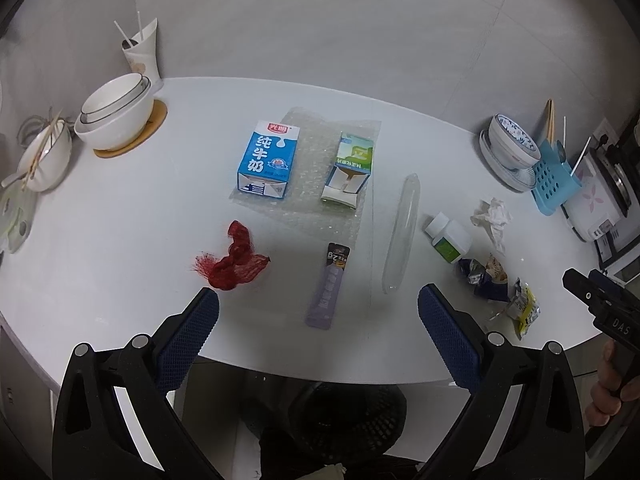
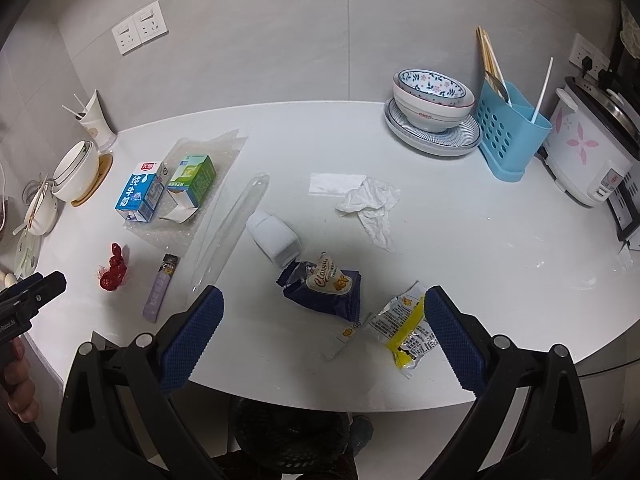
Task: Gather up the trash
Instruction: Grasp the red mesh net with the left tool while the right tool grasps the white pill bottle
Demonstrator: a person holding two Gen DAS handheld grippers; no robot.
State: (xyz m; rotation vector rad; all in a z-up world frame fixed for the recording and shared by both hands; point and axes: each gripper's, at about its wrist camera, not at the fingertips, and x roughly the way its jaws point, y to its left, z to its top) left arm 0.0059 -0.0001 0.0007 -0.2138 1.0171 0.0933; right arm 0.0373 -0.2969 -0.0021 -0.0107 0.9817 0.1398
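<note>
I hold my left claw (image 1: 318, 312) above the near edge of the white desk (image 1: 120, 220), its blue-padded fingers (image 1: 188, 344) spread wide with nothing between them. My right claw (image 2: 322, 312) hangs over the same edge further right, equally wide and empty.

The trash lies scattered across the desk. Just past my left fingertip sits a crumpled red mesh net bag (image 1: 232, 258). Between my left fingers, a little further out, lies a flat lilac sachet with a dark top (image 1: 328, 286). Beyond it a sheet of clear bubble wrap (image 1: 320, 152) carries a blue-and-white milk carton (image 1: 268, 160) and, beside it, a green-and-white carton with its end flaps open (image 1: 350, 168). To the right of the wrap lies a long clear plastic tube (image 1: 402, 232).

Ahead of my right claw a white plastic bottle (image 2: 274, 236) lies on its side, touching a crumpled dark blue snack wrapper (image 2: 324, 290). A yellow-and-silver snack wrapper (image 2: 404, 326) rests just beside my right finger pad (image 2: 452, 336). Further out sits a crumpled white tissue (image 2: 370, 202).

Under the desk edge, below both claws, stands a black mesh waste bin (image 1: 344, 420). At the back right are stacked patterned bowls on a plate (image 2: 434, 110), a light blue perforated utensil holder (image 2: 506, 132) and a white rice cooker with pink flowers (image 2: 584, 148); at the left, stacked white bowls on a wooden coaster (image 1: 116, 112).
</note>
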